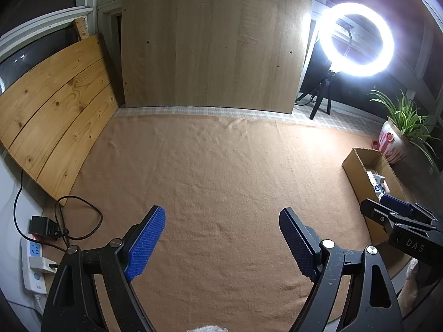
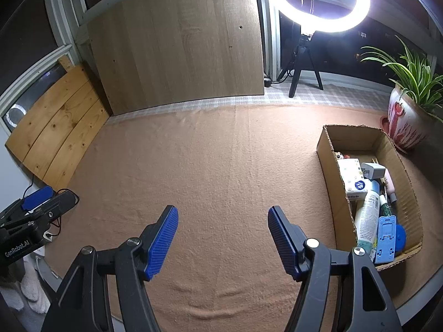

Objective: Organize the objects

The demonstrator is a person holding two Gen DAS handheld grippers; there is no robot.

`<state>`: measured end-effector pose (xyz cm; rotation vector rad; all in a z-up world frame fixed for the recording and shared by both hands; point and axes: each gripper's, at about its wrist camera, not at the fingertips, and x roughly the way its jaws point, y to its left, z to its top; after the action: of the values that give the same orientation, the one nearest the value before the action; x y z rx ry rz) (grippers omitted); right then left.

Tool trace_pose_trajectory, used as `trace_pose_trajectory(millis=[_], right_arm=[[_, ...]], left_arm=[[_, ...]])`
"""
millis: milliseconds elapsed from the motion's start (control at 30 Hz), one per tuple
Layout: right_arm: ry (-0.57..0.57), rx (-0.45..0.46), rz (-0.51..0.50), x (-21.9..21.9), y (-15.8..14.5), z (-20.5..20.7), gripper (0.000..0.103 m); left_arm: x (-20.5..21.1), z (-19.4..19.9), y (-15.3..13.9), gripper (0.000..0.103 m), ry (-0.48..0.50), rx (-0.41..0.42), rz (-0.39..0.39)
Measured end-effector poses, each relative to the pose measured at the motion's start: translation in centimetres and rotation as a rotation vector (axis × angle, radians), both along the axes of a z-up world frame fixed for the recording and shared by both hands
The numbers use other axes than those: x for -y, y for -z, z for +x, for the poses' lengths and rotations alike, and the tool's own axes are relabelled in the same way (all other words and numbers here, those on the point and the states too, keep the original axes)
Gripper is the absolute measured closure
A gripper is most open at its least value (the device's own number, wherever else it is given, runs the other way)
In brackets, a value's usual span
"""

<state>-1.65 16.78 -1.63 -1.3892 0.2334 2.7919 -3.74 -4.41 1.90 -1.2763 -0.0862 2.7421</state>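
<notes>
A cardboard box (image 2: 326, 149) stands on the tan cloth (image 2: 221, 166) at the right; it also shows in the left wrist view (image 1: 357, 163). It holds a tissue pack (image 2: 351, 175), a white charger (image 2: 372, 170), a white bottle (image 2: 366, 215), a blue phone stand (image 2: 386, 238) and other small items. My right gripper (image 2: 223, 215) is open and empty above the cloth, left of the box. My left gripper (image 1: 221, 217) is open and empty over the cloth's middle. Each gripper shows at the edge of the other's view, the right one (image 1: 387, 207) and the left one (image 2: 41, 197).
A lit ring light (image 2: 315, 0) on a tripod stands at the back. A potted plant (image 2: 404, 113) stands behind the box. Wooden boards (image 1: 210, 44) lean at the back and left. A power strip (image 1: 33, 265) with cables lies at the left edge.
</notes>
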Motion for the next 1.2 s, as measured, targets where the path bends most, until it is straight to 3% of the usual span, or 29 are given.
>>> trace_pose_trajectory(millis=[1200], right_arm=[[0.035,-0.020,0.055,0.05,-0.43,0.77,0.040]], left_arm=[[-0.49,0.18,0.63,0.016,0.002,0.008,-0.026]])
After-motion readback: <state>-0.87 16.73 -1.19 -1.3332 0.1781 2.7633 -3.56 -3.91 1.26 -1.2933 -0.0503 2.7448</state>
